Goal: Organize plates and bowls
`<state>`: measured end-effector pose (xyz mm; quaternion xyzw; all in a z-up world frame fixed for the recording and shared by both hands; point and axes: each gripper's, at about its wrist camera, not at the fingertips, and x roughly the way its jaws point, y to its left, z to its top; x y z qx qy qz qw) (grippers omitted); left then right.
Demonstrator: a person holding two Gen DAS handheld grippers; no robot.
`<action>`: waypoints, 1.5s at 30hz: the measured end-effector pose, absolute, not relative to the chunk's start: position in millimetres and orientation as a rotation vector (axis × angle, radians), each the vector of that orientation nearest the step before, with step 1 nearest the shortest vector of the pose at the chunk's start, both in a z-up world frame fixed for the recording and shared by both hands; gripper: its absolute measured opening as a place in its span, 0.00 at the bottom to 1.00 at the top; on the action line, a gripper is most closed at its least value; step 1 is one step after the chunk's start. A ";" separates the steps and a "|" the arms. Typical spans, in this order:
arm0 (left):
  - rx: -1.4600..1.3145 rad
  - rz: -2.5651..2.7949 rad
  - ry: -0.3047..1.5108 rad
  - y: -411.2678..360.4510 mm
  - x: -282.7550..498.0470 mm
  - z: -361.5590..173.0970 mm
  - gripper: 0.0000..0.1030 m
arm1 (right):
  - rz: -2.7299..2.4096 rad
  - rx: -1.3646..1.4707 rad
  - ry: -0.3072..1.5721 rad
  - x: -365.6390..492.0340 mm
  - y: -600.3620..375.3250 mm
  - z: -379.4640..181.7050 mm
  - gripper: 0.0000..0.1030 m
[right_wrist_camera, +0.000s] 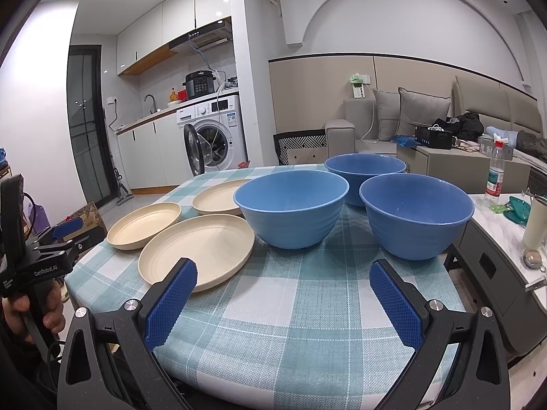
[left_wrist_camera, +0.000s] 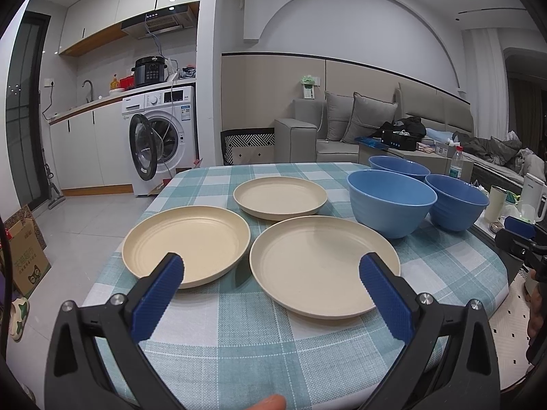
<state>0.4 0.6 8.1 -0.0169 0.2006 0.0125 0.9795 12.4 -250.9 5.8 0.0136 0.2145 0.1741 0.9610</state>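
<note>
Three cream plates lie separately on the checked tablecloth [left_wrist_camera: 239,335]: one at the left [left_wrist_camera: 186,239], one near the middle [left_wrist_camera: 321,263], one further back [left_wrist_camera: 280,196]. Three blue bowls stand upright to their right: a near one [left_wrist_camera: 391,205], a right one [left_wrist_camera: 456,205], a far one [left_wrist_camera: 398,167]. My left gripper [left_wrist_camera: 271,266] is open and empty above the near plates. My right gripper [right_wrist_camera: 283,270] is open and empty in front of the near bowl [right_wrist_camera: 290,212] and the right bowl [right_wrist_camera: 415,215]. The plates [right_wrist_camera: 196,249] lie to its left.
A side counter [right_wrist_camera: 506,232] to the right holds a water bottle [right_wrist_camera: 494,177], a cup and small items. A sofa [left_wrist_camera: 342,130] stands behind the table, a washing machine [left_wrist_camera: 160,136] with an open door at the back left. Cardboard boxes [left_wrist_camera: 24,256] sit on the floor at the left.
</note>
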 end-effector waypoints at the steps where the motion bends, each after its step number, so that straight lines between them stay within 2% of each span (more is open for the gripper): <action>1: -0.033 0.025 0.404 0.6 0.3 8.1 1.00 | 0.353 0.027 0.433 12.1 -251.0 6.1 1.00; 45: -0.036 0.045 0.415 15.1 22.0 14.3 1.00 | 0.414 -0.056 0.445 40.1 -216.1 33.0 1.00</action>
